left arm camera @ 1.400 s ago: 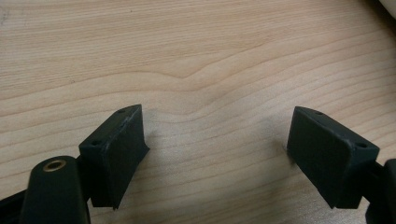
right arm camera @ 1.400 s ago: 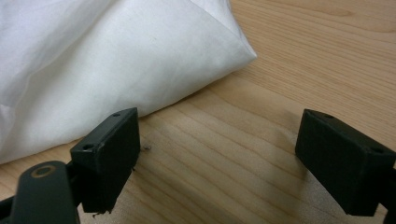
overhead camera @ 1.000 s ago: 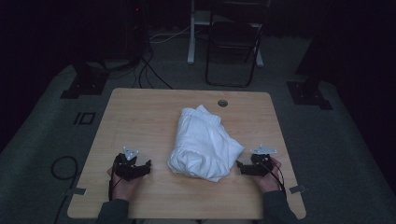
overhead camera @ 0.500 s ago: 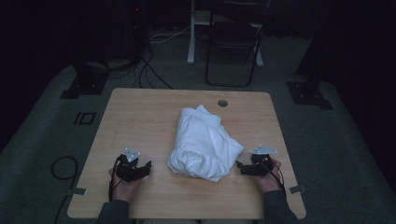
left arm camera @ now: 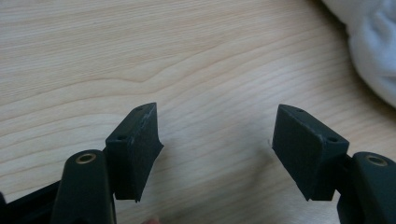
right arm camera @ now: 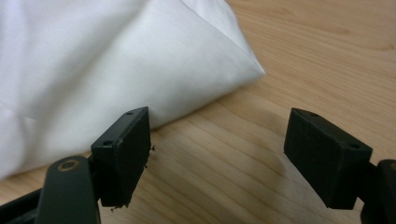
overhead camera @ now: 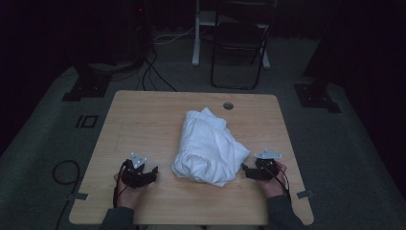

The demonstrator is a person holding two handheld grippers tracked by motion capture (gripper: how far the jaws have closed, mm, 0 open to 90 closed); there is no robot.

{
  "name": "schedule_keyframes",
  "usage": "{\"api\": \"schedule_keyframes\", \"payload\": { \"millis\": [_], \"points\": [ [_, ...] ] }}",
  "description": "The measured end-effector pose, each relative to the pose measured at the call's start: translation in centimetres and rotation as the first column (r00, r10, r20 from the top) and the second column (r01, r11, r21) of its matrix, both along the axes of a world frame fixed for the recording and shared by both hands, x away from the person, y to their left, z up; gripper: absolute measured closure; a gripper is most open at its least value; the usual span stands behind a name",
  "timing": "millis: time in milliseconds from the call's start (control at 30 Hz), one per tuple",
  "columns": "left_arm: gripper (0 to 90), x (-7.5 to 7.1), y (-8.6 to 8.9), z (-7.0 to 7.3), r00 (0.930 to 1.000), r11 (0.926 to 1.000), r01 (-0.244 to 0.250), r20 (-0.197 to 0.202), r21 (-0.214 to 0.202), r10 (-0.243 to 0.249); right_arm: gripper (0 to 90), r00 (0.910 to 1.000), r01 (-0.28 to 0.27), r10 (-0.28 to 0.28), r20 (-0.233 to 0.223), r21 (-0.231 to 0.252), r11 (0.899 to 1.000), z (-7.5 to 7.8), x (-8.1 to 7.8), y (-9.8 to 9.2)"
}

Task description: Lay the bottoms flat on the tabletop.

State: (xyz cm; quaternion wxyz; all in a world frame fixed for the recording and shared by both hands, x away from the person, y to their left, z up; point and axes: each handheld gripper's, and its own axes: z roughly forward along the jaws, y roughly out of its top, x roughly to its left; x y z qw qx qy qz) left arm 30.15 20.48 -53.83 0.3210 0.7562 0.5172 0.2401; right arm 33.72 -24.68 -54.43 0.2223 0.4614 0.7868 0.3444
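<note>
A crumpled white cloth (overhead camera: 208,148) lies heaped in the middle of the wooden table (overhead camera: 143,115). My left gripper (overhead camera: 154,171) rests on the table a short way left of the heap and points toward it. Its jaws have just narrowed a little and stand open over bare wood (left arm camera: 215,121), with the cloth's edge (left arm camera: 373,51) off to the upper right. My right gripper (overhead camera: 244,168) lies at the heap's right corner. Its jaws have just been closing and are still open (right arm camera: 217,126), with nothing between them. The cloth's folded corner (right arm camera: 93,60) lies just beyond its left finger (right arm camera: 126,149).
A round cable hole (overhead camera: 228,105) sits near the table's far edge behind the cloth. A dark folding chair (overhead camera: 239,43) stands on the floor beyond the table. A cable loop (overhead camera: 64,170) lies on the floor at the left. The room around is dim.
</note>
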Motion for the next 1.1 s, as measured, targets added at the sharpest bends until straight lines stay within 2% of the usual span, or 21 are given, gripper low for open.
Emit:
{"api": "schedule_keyframes", "payload": {
  "millis": [133,167,300,433,467,533,600,633,733,833,967,1033,1100],
  "points": [
    [30.8,-0.3,-0.3,0.2,0.9999,0.9999,0.013,0.006,0.001,-0.014,22.7,0.9998,-0.012,0.012,0.014,0.006,1.0,0.4,-0.2,0.3],
    [30.1,-0.6,-0.8,0.4,0.9992,0.9993,0.037,0.015,0.001,-0.037,22.7,0.9995,-0.021,0.021,0.023,0.009,1.0,0.7,-0.3,0.5],
    [29.6,-1.0,-1.4,0.7,0.9977,0.9979,0.065,0.023,-0.01,-0.064,23.8,0.9988,-0.023,0.023,0.044,0.006,1.0,1.3,-0.3,1.0],
    [29.5,-1.3,-2.3,1.3,0.9946,0.9947,0.099,0.031,-0.026,-0.098,31.5,0.999,-0.001,0.002,0.045,-0.003,1.0,1.2,0.4,1.5],
    [29.4,-1.4,-2.7,1.5,0.9931,0.9932,0.113,0.034,-0.028,-0.112,34.1,0.999,0.004,-0.003,0.044,-0.007,1.0,1.1,0.7,1.7],
    [29.4,-1.6,-3.4,1.8,0.9906,0.9907,0.133,0.037,-0.03,-0.132,45.7,0.999,0.001,0.0,0.045,-0.019,1.0,0.8,1.0,2.0],
    [29.5,-1.8,-4.3,2.2,0.9859,0.9863,0.163,0.042,-0.027,-0.162,50.9,0.9998,-0.002,0.003,0.018,-0.019,1.0,0.3,1.3,2.1],
    [29.5,-1.8,-4.7,2.3,0.9833,0.9841,0.177,0.048,-0.019,-0.176,51.6,0.9999,-0.006,0.006,0.009,-0.034,0.999,0.1,1.4,2.2],
    [27.3,-2.0,-6.0,2.5,0.9754,0.9764,0.215,0.052,-0.017,-0.214,52.0,1.0,0.001,-0.001,0.001,-0.016,1.0,0.0,1.5,2.1],
    [23.8,-2.1,-7.1,2.9,0.9693,0.9686,0.243,0.051,-0.051,-0.241,52.4,1.0,0.003,-0.003,-0.008,-0.003,1.0,0.0,1.5,2.0],
    [21.3,-1.6,-8.2,3.8,0.9675,0.969,0.243,0.082,-0.044,-0.239,55.5,0.9998,-0.006,0.006,-0.02,0.033,0.999,-0.2,1.6,1.7],
    [21.4,-1.1,-8.3,4.0,0.9713,0.9746,0.22,0.101,-0.04,-0.215,57.2,0.9997,-0.01,0.011,-0.022,0.039,0.999,-0.2,1.6,1.7],
    [21.5,-0.5,-7.6,4.1,0.9793,0.9815,0.177,0.113,-0.074,-0.168,58.3,0.9997,-0.014,0.015,-0.02,0.035,0.999,-0.2,1.6,1.7]
  ]
}}
